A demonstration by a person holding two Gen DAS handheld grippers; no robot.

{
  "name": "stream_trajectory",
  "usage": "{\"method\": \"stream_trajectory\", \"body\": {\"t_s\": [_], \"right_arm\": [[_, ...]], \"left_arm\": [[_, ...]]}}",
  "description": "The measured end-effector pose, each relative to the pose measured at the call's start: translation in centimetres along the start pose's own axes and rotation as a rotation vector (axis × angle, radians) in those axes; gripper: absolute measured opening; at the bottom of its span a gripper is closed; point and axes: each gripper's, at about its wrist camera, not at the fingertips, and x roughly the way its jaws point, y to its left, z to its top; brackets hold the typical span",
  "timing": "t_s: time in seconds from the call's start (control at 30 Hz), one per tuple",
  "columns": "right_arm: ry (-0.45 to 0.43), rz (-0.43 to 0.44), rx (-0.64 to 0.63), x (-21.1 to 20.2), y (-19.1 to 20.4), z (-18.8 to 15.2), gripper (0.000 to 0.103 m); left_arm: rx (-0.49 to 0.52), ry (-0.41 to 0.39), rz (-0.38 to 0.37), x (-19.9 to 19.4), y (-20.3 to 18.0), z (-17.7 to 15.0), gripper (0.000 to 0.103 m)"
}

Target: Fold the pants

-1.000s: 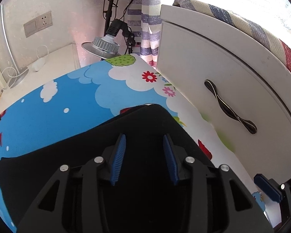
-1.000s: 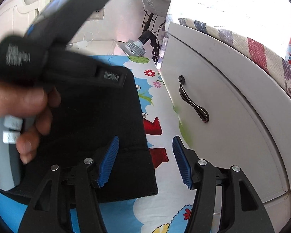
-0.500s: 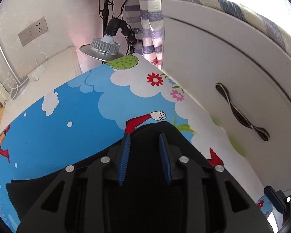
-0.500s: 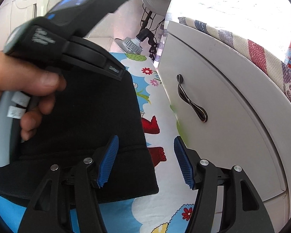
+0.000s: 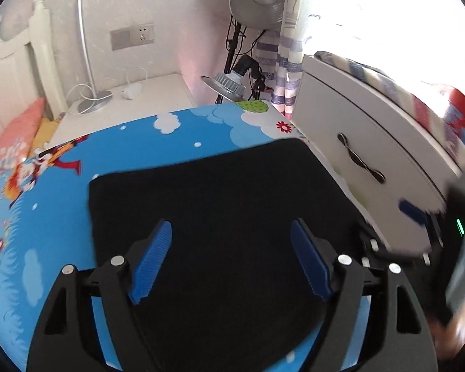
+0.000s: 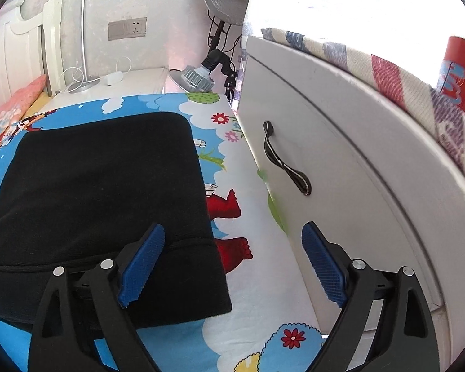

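The black pants (image 5: pixel 220 204) lie folded into a flat rectangle on the cartoon-print sheet (image 5: pixel 46 217); they also show in the right wrist view (image 6: pixel 102 186). My left gripper (image 5: pixel 231 257) is open and empty, held above the pants' near part. My right gripper (image 6: pixel 232 263) is open and empty, above the pants' right near corner, its left finger over the fabric and its right finger over the sheet. The right gripper appears blurred at the right edge of the left wrist view (image 5: pixel 418 217).
A white cabinet with a dark handle (image 6: pixel 285 161) stands close along the right of the sheet. A lamp head (image 5: pixel 229 83) and stand are at the far edge. A white bedside table (image 5: pixel 124 99) with cables and a pink pillow (image 5: pixel 9 136) are far left.
My left gripper has let go of the pants, opened wide and pulled back and up. The left hand has left the right wrist view. The pants now lie flat and folded.
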Motion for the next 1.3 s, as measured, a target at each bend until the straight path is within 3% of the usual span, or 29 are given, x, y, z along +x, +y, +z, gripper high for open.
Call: {"method": "stream_trajectory", "body": {"t_s": [0.13, 0.33, 0.43, 0.7, 1.3], "right_arm": [[-0.036, 0.031, -0.002, -3.6, 0.7, -0.3, 0.087], [-0.079, 0.042, 0.034, -10.1, 0.7, -1.9, 0.088], [-0.096, 0.036, 0.03, -12.1, 0.9, -2.7, 0.088], [-0.102, 0.049, 0.015, -12.7, 1.2, -2.9, 0.088], [-0.102, 0.061, 0.014, -12.5, 1.2, -3.0, 0.088]], "left_arm": [[-0.046, 0.005, 0.033, -3.7, 0.1, -3.8, 0.099], [-0.095, -0.037, 0.081, -6.7, -0.4, -7.5, 0.101], [-0.138, -0.075, 0.005, -8.0, -0.3, -8.2, 0.101], [-0.133, -0.127, 0.049, -9.6, -1.3, -7.5, 0.101], [-0.129, -0.093, 0.064, -8.9, -1.3, -7.6, 0.101]]}}
